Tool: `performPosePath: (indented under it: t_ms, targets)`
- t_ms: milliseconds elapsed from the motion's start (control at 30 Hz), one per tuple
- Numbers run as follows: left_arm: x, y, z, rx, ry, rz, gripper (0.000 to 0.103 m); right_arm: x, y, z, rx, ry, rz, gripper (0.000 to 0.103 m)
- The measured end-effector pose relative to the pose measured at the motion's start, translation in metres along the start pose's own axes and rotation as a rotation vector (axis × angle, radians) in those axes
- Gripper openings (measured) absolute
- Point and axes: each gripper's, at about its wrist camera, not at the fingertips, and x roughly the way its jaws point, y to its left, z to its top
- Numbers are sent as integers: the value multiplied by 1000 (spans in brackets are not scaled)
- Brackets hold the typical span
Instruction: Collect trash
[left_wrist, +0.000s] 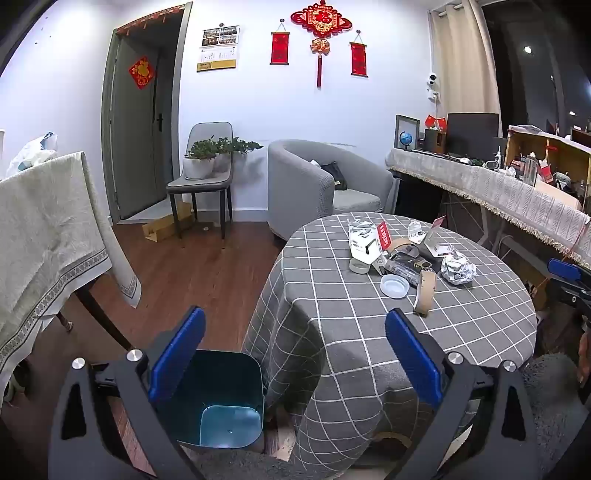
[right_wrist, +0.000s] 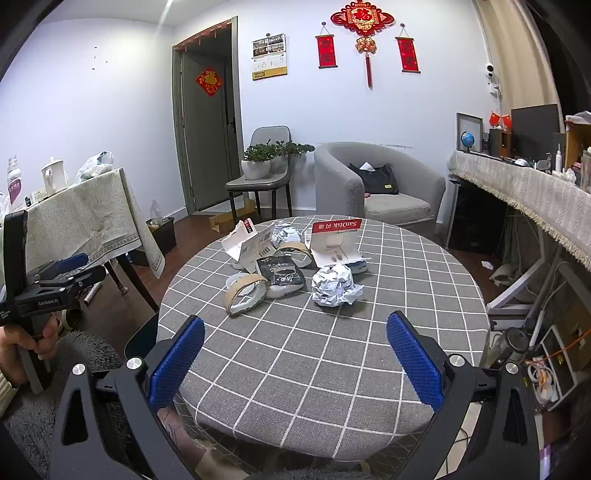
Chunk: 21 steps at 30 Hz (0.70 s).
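Trash: heaped mid-table, handy for both hands
Bin: floor, beside table, mouth up to take drops
Left gripper: spread wide, empty, above bin
Right gripper: spread wide, empty, facing heap

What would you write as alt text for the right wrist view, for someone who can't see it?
A round table in a grey checked cloth holds a pile of trash: crumpled foil, a cardboard tape ring and torn SanDisk packaging. The open right tool hovers near it, empty. The left tool shows at the left edge.
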Motion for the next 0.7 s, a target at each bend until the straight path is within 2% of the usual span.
performPosePath:
  t_ms: [700]
  targets:
    - [0,3,0,-3,-1,3,99,0,0,0,1,1,0,100]
